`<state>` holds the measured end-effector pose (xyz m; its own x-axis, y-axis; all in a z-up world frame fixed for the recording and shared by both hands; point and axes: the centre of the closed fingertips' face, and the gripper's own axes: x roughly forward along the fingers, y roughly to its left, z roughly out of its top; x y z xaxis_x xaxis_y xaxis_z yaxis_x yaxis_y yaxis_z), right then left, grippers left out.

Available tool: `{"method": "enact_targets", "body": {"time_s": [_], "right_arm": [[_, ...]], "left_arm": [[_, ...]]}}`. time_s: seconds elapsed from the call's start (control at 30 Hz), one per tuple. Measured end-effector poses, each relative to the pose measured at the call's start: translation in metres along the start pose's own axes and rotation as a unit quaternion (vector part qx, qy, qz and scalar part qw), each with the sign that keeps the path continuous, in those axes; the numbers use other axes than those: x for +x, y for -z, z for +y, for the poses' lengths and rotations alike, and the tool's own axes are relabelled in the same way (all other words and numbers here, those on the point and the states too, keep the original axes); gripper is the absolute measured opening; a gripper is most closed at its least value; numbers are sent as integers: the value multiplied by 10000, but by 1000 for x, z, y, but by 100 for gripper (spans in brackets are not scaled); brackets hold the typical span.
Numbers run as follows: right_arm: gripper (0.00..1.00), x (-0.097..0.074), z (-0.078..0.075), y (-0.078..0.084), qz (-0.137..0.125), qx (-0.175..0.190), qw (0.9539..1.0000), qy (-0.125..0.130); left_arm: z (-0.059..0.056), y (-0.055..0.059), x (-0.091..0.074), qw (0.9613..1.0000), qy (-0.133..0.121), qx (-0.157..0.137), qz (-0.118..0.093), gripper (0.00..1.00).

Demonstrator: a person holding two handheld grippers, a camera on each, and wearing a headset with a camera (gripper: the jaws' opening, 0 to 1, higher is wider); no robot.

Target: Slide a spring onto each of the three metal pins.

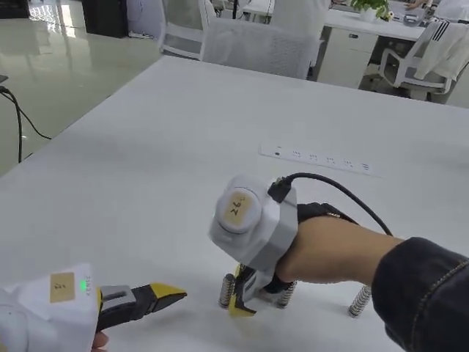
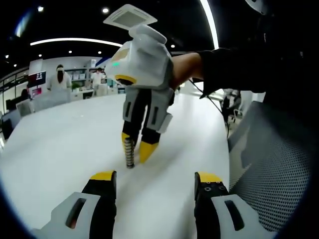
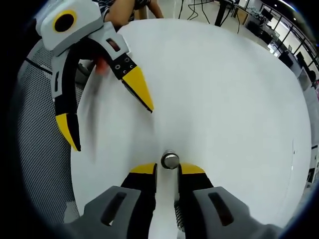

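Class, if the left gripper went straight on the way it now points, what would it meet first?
Probably the spring held upright by the right gripper; depth is unclear.

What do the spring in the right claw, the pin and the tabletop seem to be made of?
Spring: likely steel wire, grey glinting coils. Pin: polished metal, its round head mirrors light. Tabletop: smooth white with a soft sheen, perhaps laminate; unclear.

white table (image 1: 146,147) | power strip (image 1: 319,159) on it | office chairs (image 1: 256,44) beyond far edge
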<state>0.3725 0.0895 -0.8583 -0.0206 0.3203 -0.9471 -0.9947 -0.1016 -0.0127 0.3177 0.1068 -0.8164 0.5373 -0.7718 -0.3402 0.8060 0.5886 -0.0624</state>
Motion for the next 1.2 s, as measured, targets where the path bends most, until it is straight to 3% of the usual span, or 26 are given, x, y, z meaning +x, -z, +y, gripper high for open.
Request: {"method": "enact_targets", "body": {"time_s": [0.37, 0.73, 0.97, 1.2], "right_arm": [[15, -12, 9, 2, -340, 249, 9991, 99], [16, -28, 26, 3, -752, 446, 9960, 177], [17, -33, 37, 9, -880, 574, 9943, 196], [18, -45, 49, 13, -1213, 869, 9886, 214]], "left_arm": [[0, 1, -1, 10000, -22, -2, 5, 60], [1, 0, -3, 10000, -56, -9, 7, 61], [2, -2, -4, 10000, -77, 5, 2, 62], [2, -7, -7, 9999, -112, 17, -32, 62]]}}
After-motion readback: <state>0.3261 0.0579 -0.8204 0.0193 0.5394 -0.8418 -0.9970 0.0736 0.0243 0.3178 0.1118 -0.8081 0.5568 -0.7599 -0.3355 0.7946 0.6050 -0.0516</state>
